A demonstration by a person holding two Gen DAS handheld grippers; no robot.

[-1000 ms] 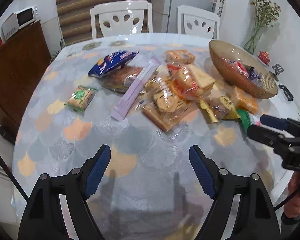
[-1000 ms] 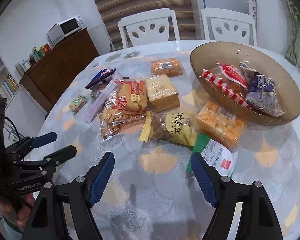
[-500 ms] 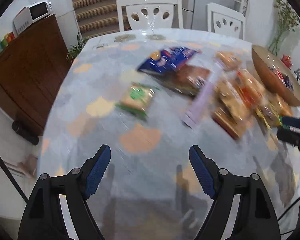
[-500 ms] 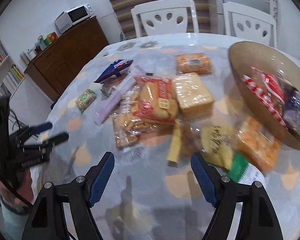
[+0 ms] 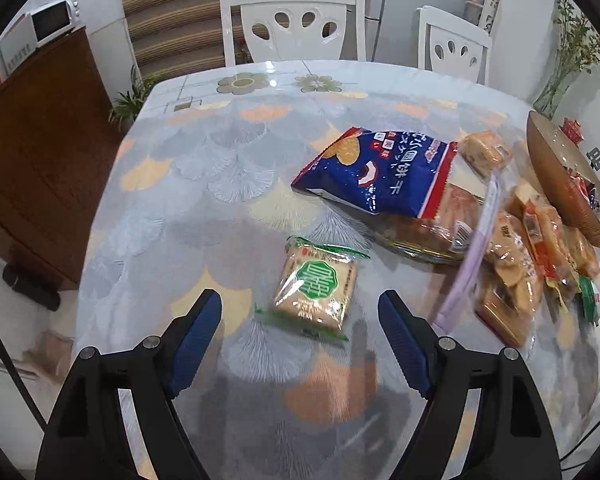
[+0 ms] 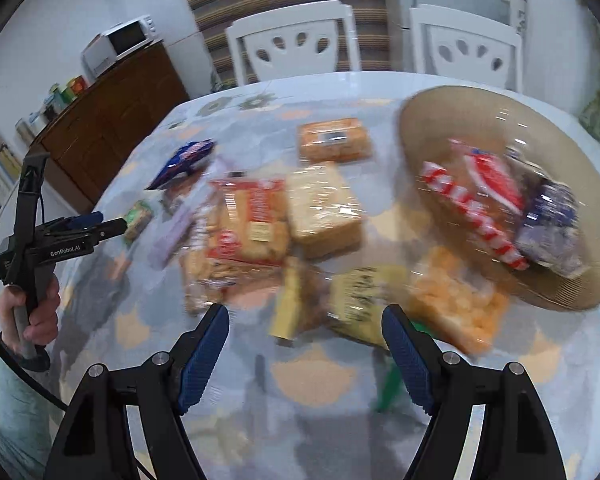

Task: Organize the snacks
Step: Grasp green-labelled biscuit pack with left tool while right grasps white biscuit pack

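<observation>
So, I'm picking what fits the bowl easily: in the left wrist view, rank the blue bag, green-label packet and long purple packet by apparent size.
1. blue bag
2. long purple packet, though partly covered, so unsure
3. green-label packet, smallest despite lying nearest the camera

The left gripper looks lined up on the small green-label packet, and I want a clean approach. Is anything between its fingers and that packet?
Nothing visible. The left gripper is open with only bare tablecloth before the green-label packet. The blue bag lies beyond it, apart.
</observation>
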